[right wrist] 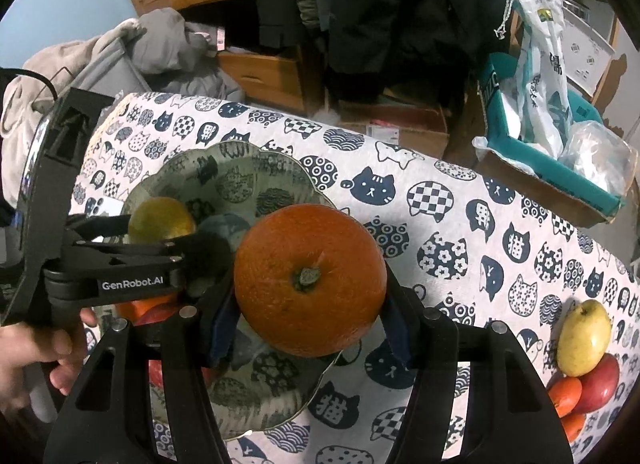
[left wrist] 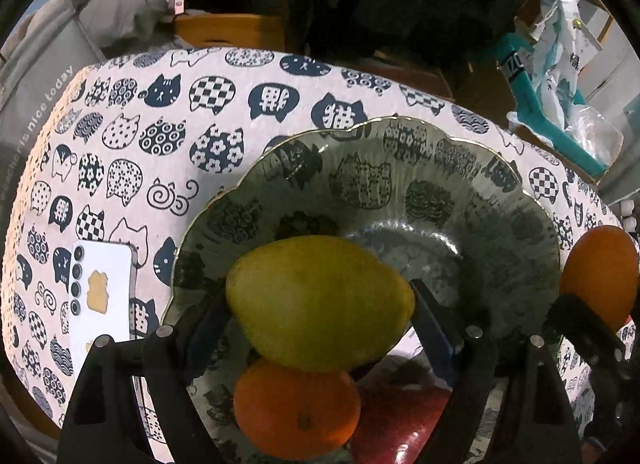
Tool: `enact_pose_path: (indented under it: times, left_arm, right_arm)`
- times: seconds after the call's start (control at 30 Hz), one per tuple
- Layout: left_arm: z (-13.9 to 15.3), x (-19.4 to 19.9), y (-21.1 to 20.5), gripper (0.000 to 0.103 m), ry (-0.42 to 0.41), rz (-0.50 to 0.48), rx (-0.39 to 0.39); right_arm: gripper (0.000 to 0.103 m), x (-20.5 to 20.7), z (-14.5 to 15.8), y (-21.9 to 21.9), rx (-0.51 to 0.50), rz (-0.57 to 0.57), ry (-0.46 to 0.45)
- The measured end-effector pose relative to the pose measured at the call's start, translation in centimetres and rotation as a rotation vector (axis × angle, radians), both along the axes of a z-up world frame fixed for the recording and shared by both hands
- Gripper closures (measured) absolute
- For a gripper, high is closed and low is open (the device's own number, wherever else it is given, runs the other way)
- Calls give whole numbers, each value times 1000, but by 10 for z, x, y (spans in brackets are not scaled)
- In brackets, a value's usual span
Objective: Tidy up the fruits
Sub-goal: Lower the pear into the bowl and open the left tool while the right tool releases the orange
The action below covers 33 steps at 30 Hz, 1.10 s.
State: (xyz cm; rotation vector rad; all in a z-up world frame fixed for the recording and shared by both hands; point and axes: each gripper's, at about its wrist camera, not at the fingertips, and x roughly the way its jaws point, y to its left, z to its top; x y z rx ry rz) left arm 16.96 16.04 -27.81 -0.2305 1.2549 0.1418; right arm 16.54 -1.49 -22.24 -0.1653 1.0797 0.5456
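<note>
Cat-print tablecloth carries a glass bowl already holding an orange and a red fruit. Left gripper clamps a mango over the bowl, and right gripper clamps another orange at its rim. At lower right of the right wrist view, a pear and other fruits wait.

A lived-in home room; a cat-print tablecloth covers the table, dark coats hang behind, a wooden drawer cabinet stands nearby; clothes lie heaped.
</note>
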Motion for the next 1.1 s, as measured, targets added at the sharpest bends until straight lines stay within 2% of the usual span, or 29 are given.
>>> enact_pose_path:
  times: [0.13,0.33,0.67,1.1]
  left_arm:
    - [-3,0,-1,16,12,2,-8]
    - [8,-6,2,14,-2,-2,-6]
    - [48,-41,17,14,-63,30,80]
    - [50,-84,44,14,-49,110,69]
  right_arm:
    - [40,0,-1,1,2,3,10]
    - [40,0,1,2,11,-2,14]
    - [40,-2,-10,23,6,31,55]
    - [39,-9,-43,61,-61,71,159]
